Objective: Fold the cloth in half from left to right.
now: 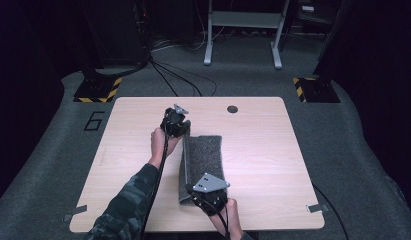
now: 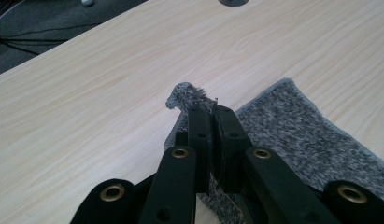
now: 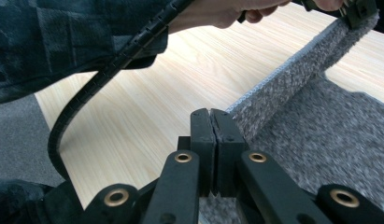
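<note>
**Holding one grey cloth by two corners**

Counting first, we see one grey cloth [image 1: 205, 160], one tabletop [image 1: 273, 150] and two tools. Our left tool [image 1: 179, 131] is clamped on the cloth's far corner, a tuft poking out beyond its tips; our right tool [image 1: 200, 196] is clamped on the near corner of the same long edge. That edge is raised between the tools, while the remainder lies flat to the right of them. Bare wood lies open to the left of both tools and beyond the left one, up to one dark round hole [image 1: 232, 109] near the far edge.
</note>
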Demonstrator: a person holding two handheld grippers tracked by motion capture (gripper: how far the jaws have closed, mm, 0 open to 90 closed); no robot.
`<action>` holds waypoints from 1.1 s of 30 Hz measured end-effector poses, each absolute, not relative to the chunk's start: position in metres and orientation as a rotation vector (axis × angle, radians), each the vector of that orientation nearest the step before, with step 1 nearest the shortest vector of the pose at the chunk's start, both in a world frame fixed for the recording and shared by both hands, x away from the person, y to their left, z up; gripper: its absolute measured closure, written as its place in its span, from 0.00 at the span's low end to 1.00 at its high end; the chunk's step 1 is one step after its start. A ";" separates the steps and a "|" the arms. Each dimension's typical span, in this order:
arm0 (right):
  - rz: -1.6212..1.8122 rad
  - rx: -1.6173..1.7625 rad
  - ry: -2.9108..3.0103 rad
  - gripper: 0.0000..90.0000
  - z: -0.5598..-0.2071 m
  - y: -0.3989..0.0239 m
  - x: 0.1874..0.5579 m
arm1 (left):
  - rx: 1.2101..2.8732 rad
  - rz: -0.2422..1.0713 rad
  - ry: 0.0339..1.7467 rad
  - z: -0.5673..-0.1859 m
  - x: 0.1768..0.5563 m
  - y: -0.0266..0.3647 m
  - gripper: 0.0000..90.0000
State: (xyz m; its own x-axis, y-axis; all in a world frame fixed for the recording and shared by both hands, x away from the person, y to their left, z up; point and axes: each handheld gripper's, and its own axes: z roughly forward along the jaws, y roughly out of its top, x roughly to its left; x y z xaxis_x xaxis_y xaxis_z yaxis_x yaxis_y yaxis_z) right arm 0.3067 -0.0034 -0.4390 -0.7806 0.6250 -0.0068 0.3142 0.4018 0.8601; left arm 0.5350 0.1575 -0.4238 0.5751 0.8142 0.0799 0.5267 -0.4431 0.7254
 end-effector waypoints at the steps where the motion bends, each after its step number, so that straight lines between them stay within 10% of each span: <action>1: 1.327 0.824 2.333 0.99 -0.440 -0.005 0.307 | 2.150 0.565 1.063 -0.423 0.535 0.155 0.95; 33: 1.228 0.981 2.299 0.98 -0.464 -0.047 0.302 | 2.201 0.482 0.964 -0.453 0.544 0.092 0.95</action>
